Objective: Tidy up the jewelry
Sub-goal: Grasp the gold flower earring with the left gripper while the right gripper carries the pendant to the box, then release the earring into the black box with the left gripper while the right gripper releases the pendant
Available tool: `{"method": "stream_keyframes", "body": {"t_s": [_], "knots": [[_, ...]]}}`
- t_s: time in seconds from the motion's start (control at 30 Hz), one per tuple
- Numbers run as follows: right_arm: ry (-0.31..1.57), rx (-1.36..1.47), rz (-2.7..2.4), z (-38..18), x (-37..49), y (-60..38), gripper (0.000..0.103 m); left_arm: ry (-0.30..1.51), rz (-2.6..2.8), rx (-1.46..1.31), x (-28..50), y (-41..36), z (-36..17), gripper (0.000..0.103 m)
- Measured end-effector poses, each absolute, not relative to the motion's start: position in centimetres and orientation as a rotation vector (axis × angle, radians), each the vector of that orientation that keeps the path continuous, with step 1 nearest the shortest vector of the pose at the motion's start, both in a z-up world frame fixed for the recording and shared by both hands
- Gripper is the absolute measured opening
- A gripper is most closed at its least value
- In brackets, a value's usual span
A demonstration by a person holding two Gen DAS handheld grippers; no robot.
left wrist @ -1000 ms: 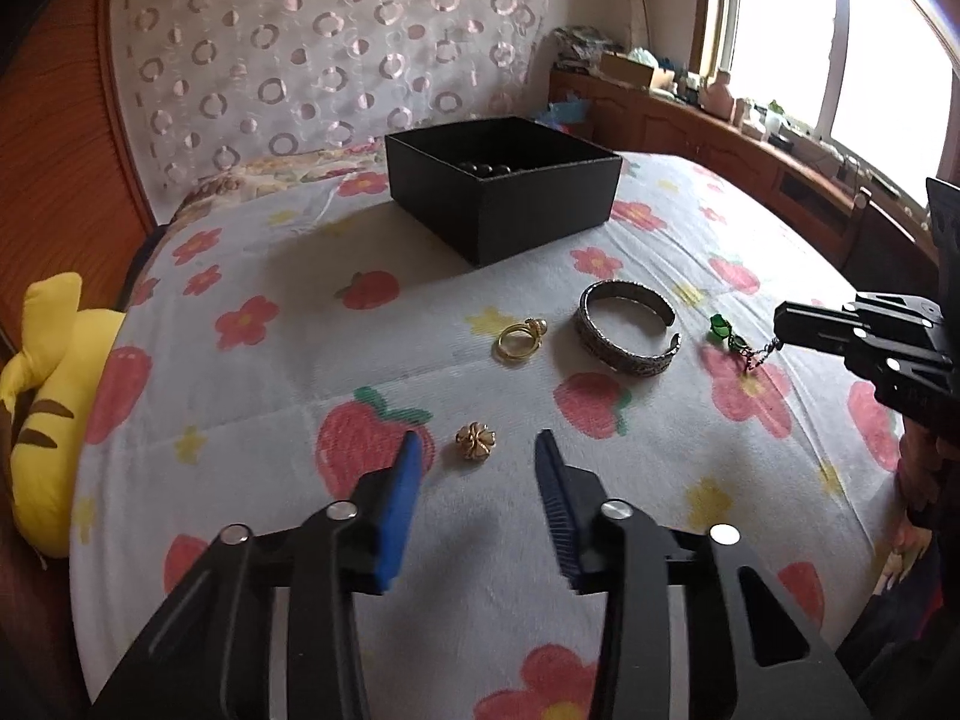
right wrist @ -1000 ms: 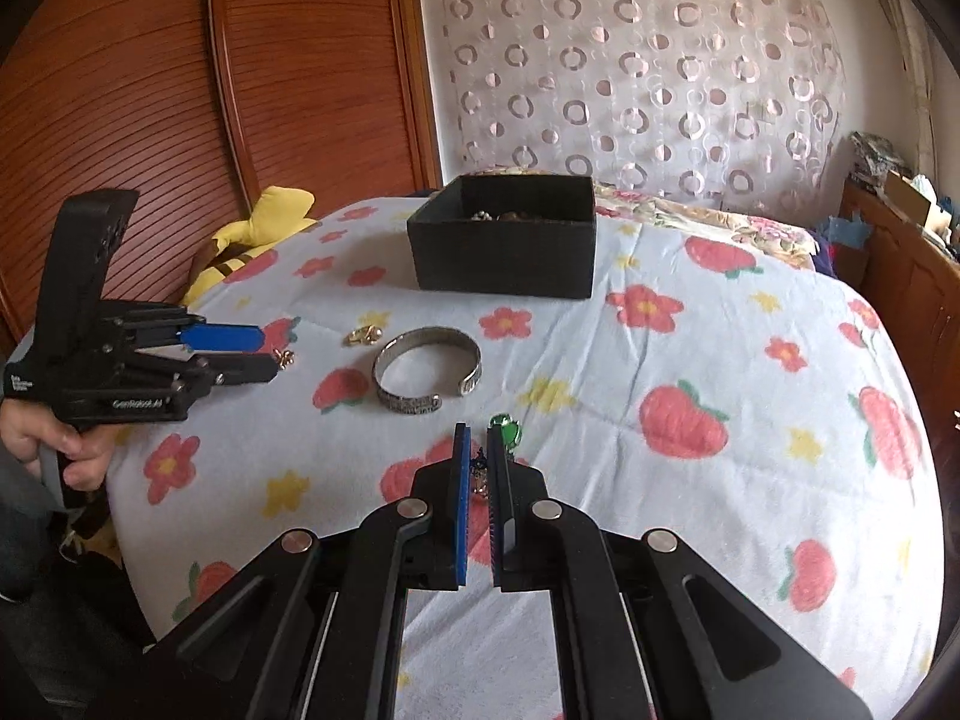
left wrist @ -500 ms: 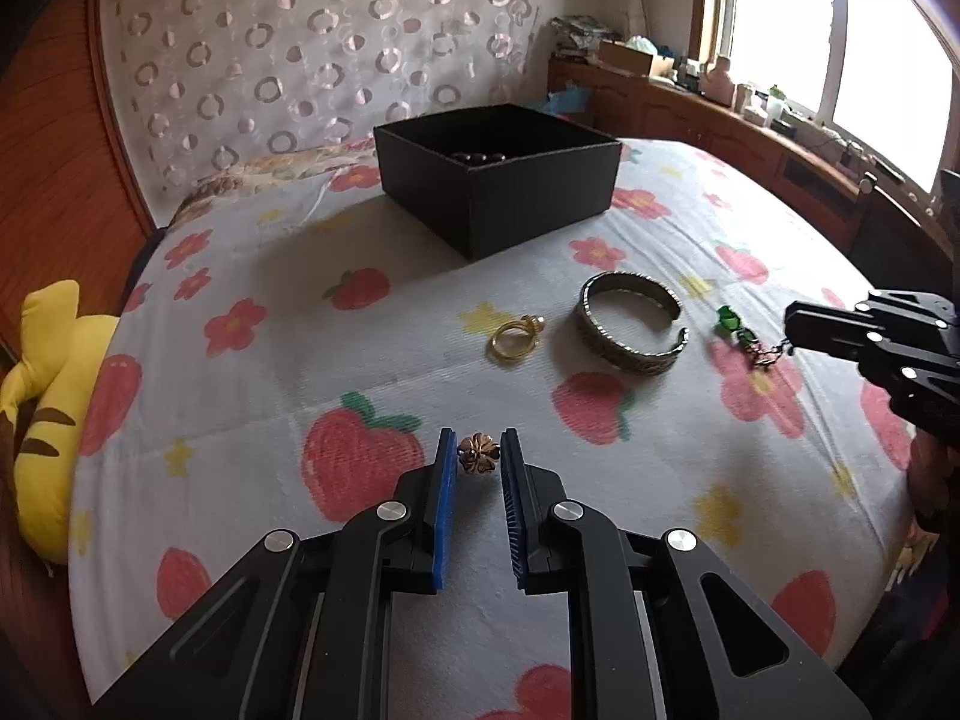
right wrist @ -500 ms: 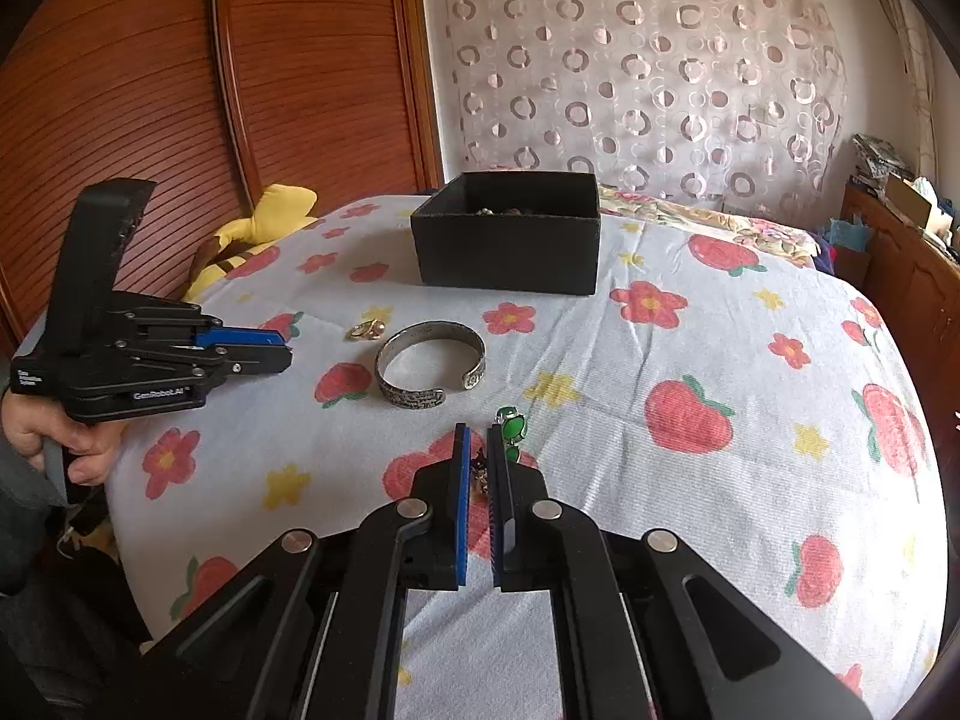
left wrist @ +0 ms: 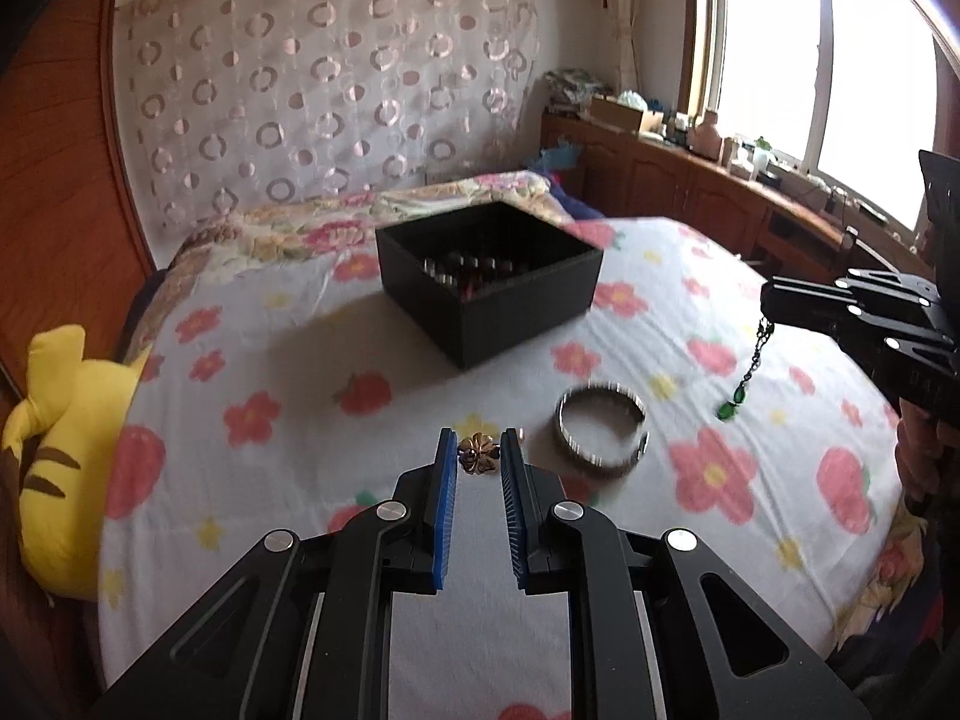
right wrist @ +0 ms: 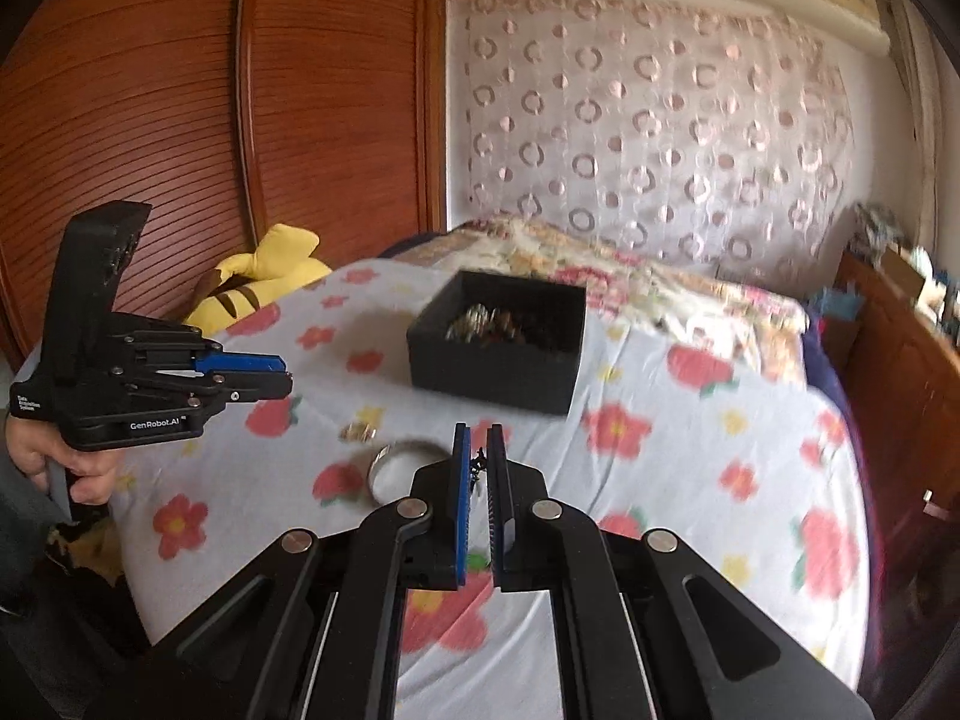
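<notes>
My left gripper is shut on a small gold flower-shaped piece and holds it above the bed. The left gripper also shows side-on in the right wrist view. My right gripper is shut on a thin dark chain. In the left wrist view that chain hangs from the right gripper with a green stone pendant at its end. An open black box with jewelry inside sits farther back. A silver bangle lies on the sheet.
A gold ring lies left of the bangle. The bed sheet has red flower and strawberry prints. A yellow plush toy sits at the left edge. A wooden cabinet runs under the window, and a wooden wardrobe stands behind.
The left gripper shut on the gold flower piece and lifted it off the sheet. The right gripper rose with the chain, so the green pendant now hangs free.
</notes>
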State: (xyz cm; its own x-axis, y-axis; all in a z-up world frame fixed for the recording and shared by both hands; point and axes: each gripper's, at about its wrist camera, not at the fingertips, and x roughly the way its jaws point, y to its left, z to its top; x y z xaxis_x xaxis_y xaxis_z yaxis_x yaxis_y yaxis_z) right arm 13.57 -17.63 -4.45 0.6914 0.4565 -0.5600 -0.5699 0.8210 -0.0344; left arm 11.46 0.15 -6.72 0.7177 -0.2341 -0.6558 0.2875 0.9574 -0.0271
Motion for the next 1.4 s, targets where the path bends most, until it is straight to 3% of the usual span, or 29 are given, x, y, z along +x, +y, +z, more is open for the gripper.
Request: {"method": "stream_keyframes", "body": {"t_s": [0.53,0.97,1.4], "knots": [[0.54,-0.369,0.543,1.1,21.9,-13.5,0.006,0.663,-0.273,0.088,14.6,0.1,-4.3,0.014],[0.68,-0.256,0.53,-2.3,28.5,-10.8,0.007,0.656,-0.262,0.097,17.0,-0.2,-3.5,0.014],[0.68,-0.259,0.528,-3.2,26.4,-12.2,0.007,0.687,-0.246,0.08,22.4,-1.7,-4.0,0.014]]}}
